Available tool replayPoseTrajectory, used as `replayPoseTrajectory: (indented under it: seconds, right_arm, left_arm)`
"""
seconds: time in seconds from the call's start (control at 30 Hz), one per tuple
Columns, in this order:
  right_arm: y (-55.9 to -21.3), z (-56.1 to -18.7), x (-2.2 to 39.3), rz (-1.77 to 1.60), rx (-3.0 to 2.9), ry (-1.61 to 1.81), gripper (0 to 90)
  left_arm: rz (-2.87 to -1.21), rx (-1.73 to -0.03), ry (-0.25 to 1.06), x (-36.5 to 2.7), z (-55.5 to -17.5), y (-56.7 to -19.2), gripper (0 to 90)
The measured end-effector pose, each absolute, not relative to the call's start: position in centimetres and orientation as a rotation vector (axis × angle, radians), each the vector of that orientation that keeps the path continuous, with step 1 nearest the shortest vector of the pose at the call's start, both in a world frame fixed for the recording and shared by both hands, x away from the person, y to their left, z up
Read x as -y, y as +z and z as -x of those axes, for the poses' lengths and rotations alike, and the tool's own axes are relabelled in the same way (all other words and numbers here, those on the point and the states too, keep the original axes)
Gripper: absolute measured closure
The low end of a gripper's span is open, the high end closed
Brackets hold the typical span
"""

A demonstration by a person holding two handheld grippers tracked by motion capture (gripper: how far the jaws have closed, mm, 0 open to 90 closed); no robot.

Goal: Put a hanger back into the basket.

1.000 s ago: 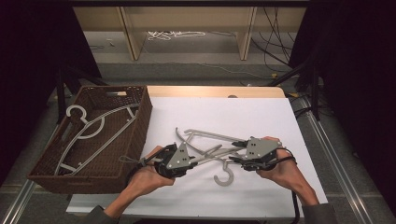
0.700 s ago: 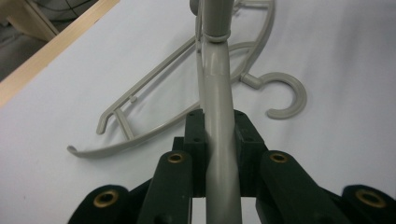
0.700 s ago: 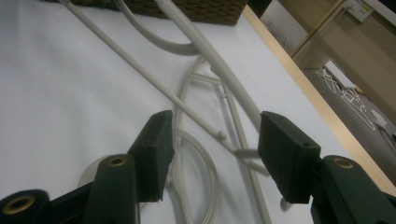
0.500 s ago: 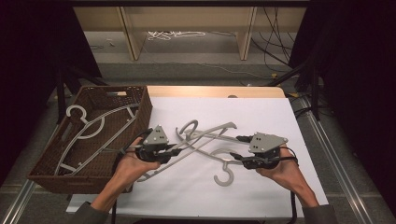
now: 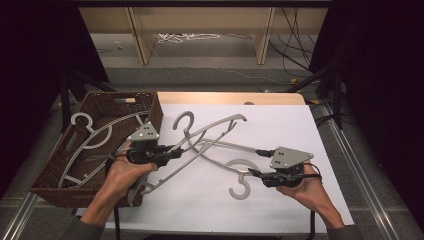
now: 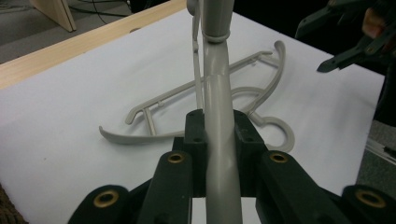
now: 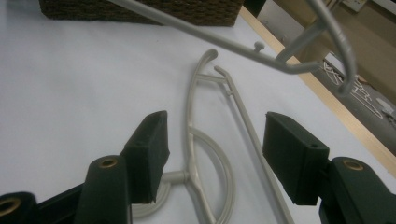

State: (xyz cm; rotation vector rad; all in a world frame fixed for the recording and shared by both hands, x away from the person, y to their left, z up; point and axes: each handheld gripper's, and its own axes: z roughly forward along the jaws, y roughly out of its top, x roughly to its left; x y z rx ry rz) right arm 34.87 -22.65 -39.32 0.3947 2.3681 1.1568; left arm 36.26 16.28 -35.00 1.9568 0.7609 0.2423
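Observation:
My left gripper [image 5: 174, 152] is shut on the arm of a grey plastic hanger [image 5: 210, 131] and holds it tilted above the white table, hook [image 5: 183, 120] toward the far side. In the left gripper view the jaws [image 6: 219, 135] clamp its shaft [image 6: 218, 84]. A second grey hanger [image 5: 235, 167] lies flat on the table. My right gripper [image 5: 256, 162] is beside it, and its jaws have just been opening. In the right gripper view the gripper [image 7: 222, 158] is open, its pads apart on either side of the lying hanger [image 7: 194, 140] without touching it.
A brown wicker basket [image 5: 150, 107] stands at the left edge of the table with grey hangers [image 5: 95, 135] inside. The white sheet [image 5: 280, 125] covers the table up to a wooden far edge [image 5: 225, 97]. Shelving and cables lie beyond.
My left gripper has carried its hanger up and to the left, toward the basket. The right gripper's jaws have widened over the lying hanger, and that hand has stayed put.

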Motion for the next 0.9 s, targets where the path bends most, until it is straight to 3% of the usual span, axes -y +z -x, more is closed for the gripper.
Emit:
replayPoseTrajectory:
  seconds: [0.23,0.47,0.67,0.9]
  right_arm:
    - [-39.8,-34.6,22.4,-0.389,-2.387,1.16,40.5]
    - [-40.0,-34.4,22.5,-0.39,-2.385,1.16,40.2]
    - [-40.0,-34.4,22.6,-0.409,-2.376,1.162,38.4]
    - [-40.4,-34.5,22.8,-0.481,-2.341,1.185,30.0]
  left_arm:
    - [-1.92,-0.744,0.269,-17.5,-35.8,-31.6,79.3]
    - [-1.932,-0.78,0.395,-21.1,-36.1,-28.2,79.3]
    - [-1.916,-0.871,0.482,-25.5,-37.1,-27.8,79.3]
    - [-1.921,-0.968,0.566,-30.4,-37.7,-28.9,79.3]
